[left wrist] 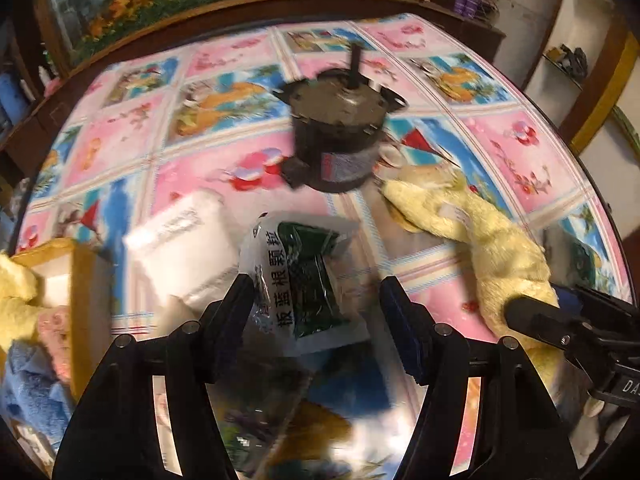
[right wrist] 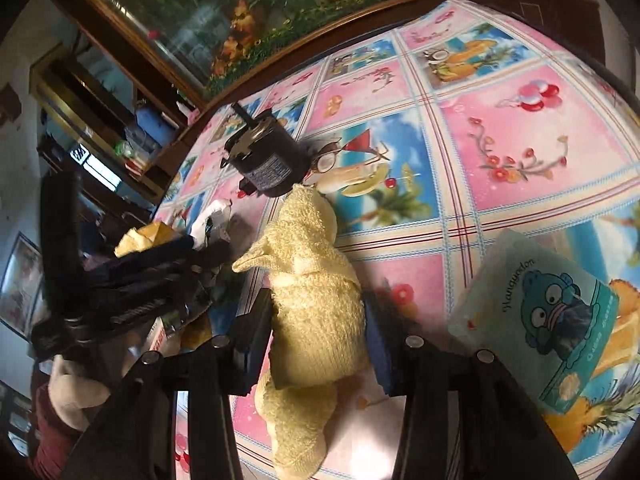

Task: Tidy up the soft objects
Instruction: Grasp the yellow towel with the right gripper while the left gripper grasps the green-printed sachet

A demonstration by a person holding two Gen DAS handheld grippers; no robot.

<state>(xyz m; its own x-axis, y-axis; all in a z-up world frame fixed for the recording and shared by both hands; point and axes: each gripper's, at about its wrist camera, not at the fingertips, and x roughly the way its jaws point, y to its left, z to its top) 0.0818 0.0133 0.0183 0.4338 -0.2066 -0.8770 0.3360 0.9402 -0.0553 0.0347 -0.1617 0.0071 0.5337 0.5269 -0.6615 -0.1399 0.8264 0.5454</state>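
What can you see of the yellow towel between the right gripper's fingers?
The yellow towel is fluffy terry cloth, rolled into a long crumpled bundle lying on the patterned tablecloth. Its far end touches the black motor. The right gripper is shut on its middle, both pads pressing the sides.

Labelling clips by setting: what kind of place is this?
Most likely a lived-in home room. A table under a cartoon-print oilcloth, a big framed flower picture behind it, and cluttered wooden shelves at the side.
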